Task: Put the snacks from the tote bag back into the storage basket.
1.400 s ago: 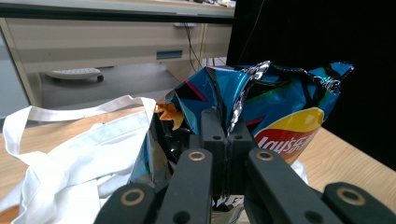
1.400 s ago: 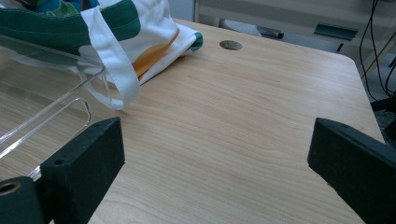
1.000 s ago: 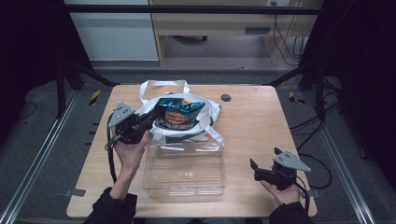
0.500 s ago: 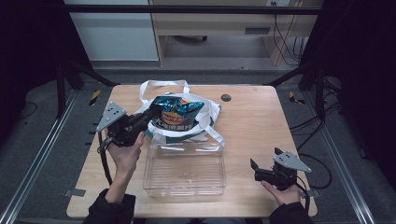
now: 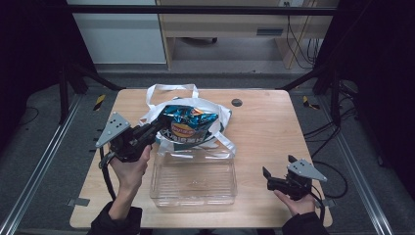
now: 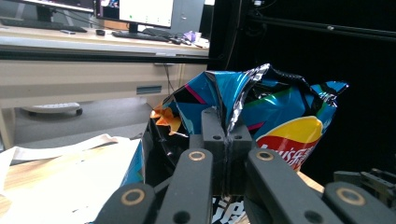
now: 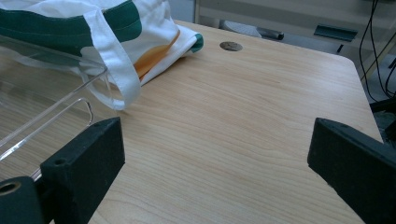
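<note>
A blue chip bag (image 5: 188, 126) hangs above the white tote bag (image 5: 215, 111) at the table's middle back. My left gripper (image 5: 157, 126) is shut on the bag's left edge, and in the left gripper view the crinkled foil of the chip bag (image 6: 280, 112) is pinched between the closed jaws of my left gripper (image 6: 225, 140). My right gripper (image 5: 266, 177) rests open near the front right corner, apart from everything. In its own view my right gripper (image 7: 215, 154) spreads wide over bare wood, with the tote bag (image 7: 112, 32) ahead at the left.
A clear plastic bin (image 5: 193, 180) stands in front of the tote, and the bin's edge (image 7: 51, 112) lies close to my right gripper's left jaw. A small round dark disc (image 5: 237, 103) sits at the table's back. The tote's strap (image 7: 114, 70) loops onto the wood.
My left gripper has lifted the chip bag up and slightly back out of the tote. The right gripper has stayed where it was.
</note>
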